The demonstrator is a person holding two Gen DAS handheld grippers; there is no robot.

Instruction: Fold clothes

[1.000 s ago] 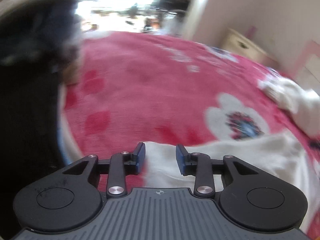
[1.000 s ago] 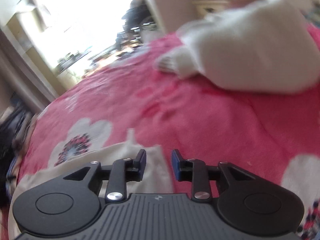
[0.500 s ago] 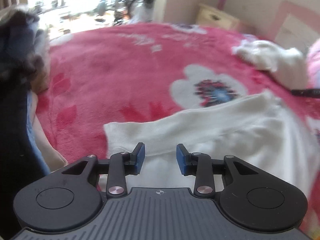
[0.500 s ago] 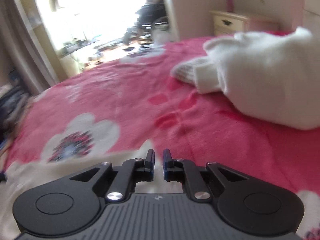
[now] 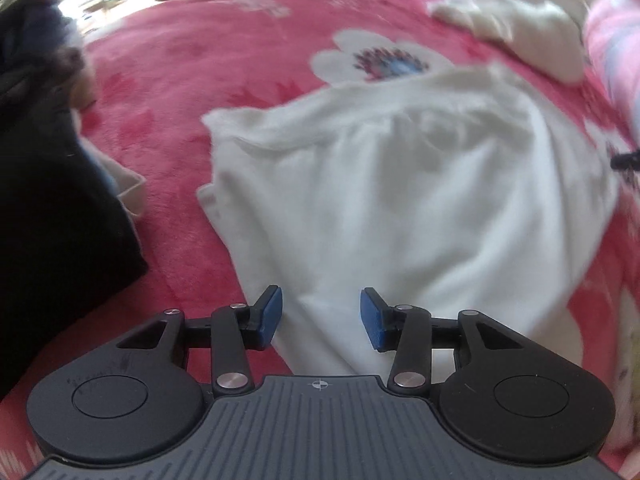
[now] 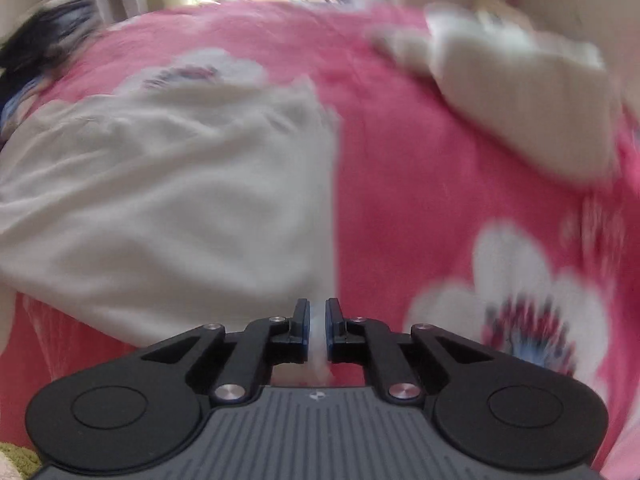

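A white garment point(image 5: 400, 184) lies spread on the pink flowered blanket point(image 5: 224, 56). My left gripper point(image 5: 321, 316) is open over the garment's near edge, with cloth between and below the blue pads. In the right wrist view the same garment point(image 6: 168, 208) fills the left half. My right gripper point(image 6: 317, 322) is shut on the garment's near right corner, with white cloth showing between the pads.
A pile of dark clothes point(image 5: 44, 184) lies at the left. A second white garment point(image 5: 516, 36) is bunched at the far right, and shows in the right wrist view point(image 6: 516, 92). A window and a wall are beyond the bed.
My right gripper closed on the garment's corner and pulled back. Both grippers rose and tipped down, so more of the white garment shows. The left gripper stayed open.
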